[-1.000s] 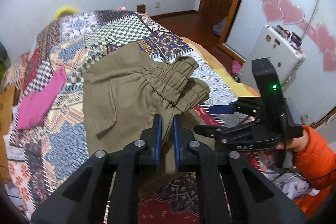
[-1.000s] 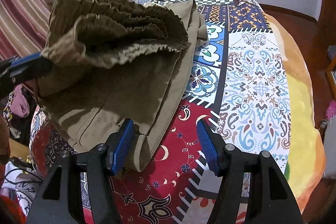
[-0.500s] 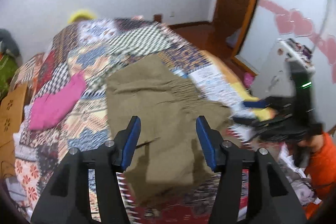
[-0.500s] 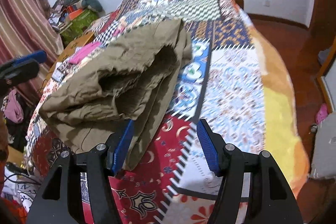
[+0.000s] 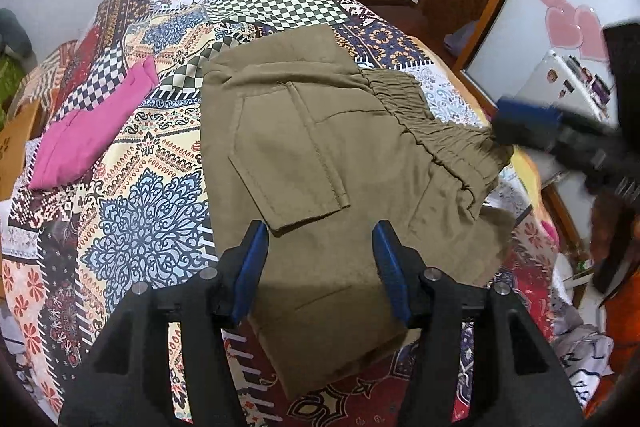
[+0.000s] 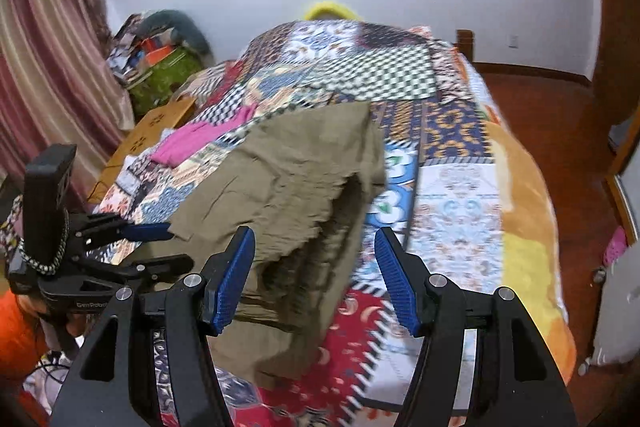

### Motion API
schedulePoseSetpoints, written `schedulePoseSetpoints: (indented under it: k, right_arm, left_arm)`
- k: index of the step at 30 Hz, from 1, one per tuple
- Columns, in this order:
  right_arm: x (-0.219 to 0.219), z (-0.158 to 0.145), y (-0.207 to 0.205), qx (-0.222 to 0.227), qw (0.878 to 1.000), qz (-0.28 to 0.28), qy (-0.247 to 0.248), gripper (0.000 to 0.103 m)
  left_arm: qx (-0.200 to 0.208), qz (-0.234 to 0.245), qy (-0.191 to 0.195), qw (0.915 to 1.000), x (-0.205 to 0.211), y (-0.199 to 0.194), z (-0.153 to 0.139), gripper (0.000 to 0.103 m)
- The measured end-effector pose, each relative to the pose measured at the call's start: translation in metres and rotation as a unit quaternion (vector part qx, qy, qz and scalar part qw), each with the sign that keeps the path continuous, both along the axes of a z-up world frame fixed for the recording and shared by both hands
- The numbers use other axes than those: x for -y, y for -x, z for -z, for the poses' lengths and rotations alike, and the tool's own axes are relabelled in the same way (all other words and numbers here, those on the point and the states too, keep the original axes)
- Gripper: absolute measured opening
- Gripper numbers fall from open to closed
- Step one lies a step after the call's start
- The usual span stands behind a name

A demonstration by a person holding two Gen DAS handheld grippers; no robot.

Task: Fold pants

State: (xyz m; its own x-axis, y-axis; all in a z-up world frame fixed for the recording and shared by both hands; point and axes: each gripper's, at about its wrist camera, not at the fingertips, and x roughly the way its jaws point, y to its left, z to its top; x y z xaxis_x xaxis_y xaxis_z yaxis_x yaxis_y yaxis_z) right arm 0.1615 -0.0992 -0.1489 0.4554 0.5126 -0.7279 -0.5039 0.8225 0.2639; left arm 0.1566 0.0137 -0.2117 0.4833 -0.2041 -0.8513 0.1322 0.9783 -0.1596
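The olive-brown pants lie folded on the patterned bedspread, a back pocket facing up and the gathered waistband toward the right. My left gripper is open and empty, above the near edge of the pants. My right gripper is open and empty, above the waistband end of the pants. In the left wrist view the right gripper's blue fingertip sits just beside the waistband. In the right wrist view the left gripper is open at the pants' left edge.
A folded pink garment lies on the bed left of the pants. The bed's edge drops to a wooden floor on the right. A wooden stand and cluttered bags stand left of the bed. A white appliance stands by the wall.
My left gripper opened and let go of the pants. The raised waistband part dropped flat onto the bed. Both grippers pulled back and rose above the folded pants.
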Motion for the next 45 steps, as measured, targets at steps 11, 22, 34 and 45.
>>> schedulePoseSetpoints:
  k: [11, 22, 34, 45]
  right_arm:
    - [0.001, 0.042, 0.000, -0.065, 0.998, -0.006, -0.017, 0.059]
    - [0.007, 0.010, -0.016, -0.012, 1.000, 0.012, -0.020, 0.061]
    - [0.009, 0.008, -0.065, 0.018, 0.999, 0.048, -0.004, 0.061]
    - [0.004, 0.031, -0.086, -0.004, 0.999, 0.046, -0.002, 0.061]
  left_arm:
    - [0.022, -0.055, 0.009, 0.9982, -0.048, -0.030, -0.019, 0.060]
    - [0.034, -0.065, -0.003, 0.9973, -0.072, -0.102, -0.016, 0.060]
    - [-0.026, -0.049, 0.030, 0.9980, -0.091, -0.178, 0.039, 0.060]
    - [-0.029, -0.011, 0.051, 0.9982, -0.084, -0.215, 0.068, 0.014]
